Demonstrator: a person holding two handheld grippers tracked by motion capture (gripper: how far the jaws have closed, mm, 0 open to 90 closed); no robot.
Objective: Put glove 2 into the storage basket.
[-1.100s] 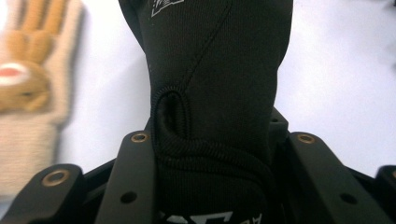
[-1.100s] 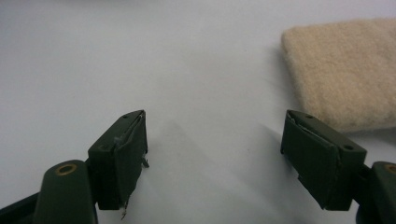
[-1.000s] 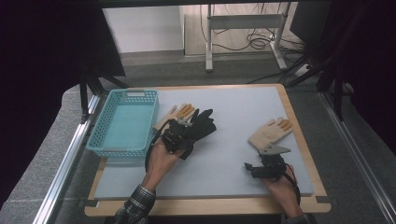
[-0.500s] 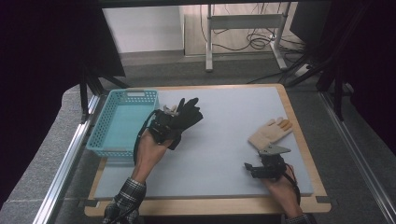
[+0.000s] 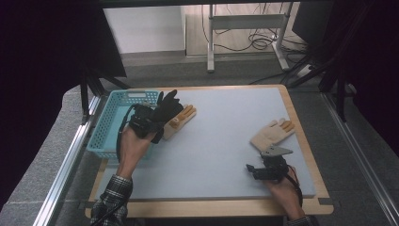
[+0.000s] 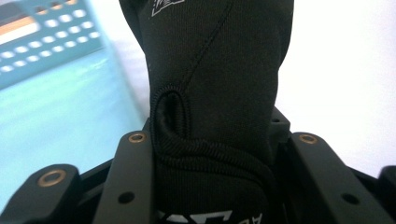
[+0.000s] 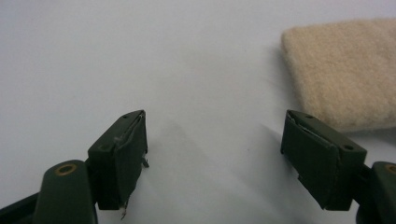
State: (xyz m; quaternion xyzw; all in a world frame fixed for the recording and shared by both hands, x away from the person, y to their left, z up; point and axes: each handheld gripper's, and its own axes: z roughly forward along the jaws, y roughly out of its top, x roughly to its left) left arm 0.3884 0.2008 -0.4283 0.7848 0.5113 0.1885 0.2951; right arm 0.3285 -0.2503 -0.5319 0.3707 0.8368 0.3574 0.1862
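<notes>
- Gripping the cuff of a black glove (image 6: 219, 84), the left hand-held gripper (image 5: 143, 121) has both jaws pressed against the fabric, as the left gripper view shows.
- In the high view, the black glove (image 5: 168, 106) stands up and away from the left hand-held gripper, its fingers pointing toward the far side.
- A tan glove (image 5: 179, 118) lies flat on the tabletop (image 5: 221, 141) just right of the black glove, partly hidden behind it.
- A light blue basket (image 5: 109, 123) sits at the far left of the tabletop; the left hand-held gripper is at its right rim.
- The right hand-held gripper (image 7: 215, 154) rests near the right front of the tabletop, jaws wide apart with nothing between them.
- A second tan glove (image 5: 273, 133) lies on the tabletop just beyond the right hand-held gripper (image 5: 269, 165); its cuff (image 7: 345, 70) appears at the upper right of the right gripper view.
</notes>
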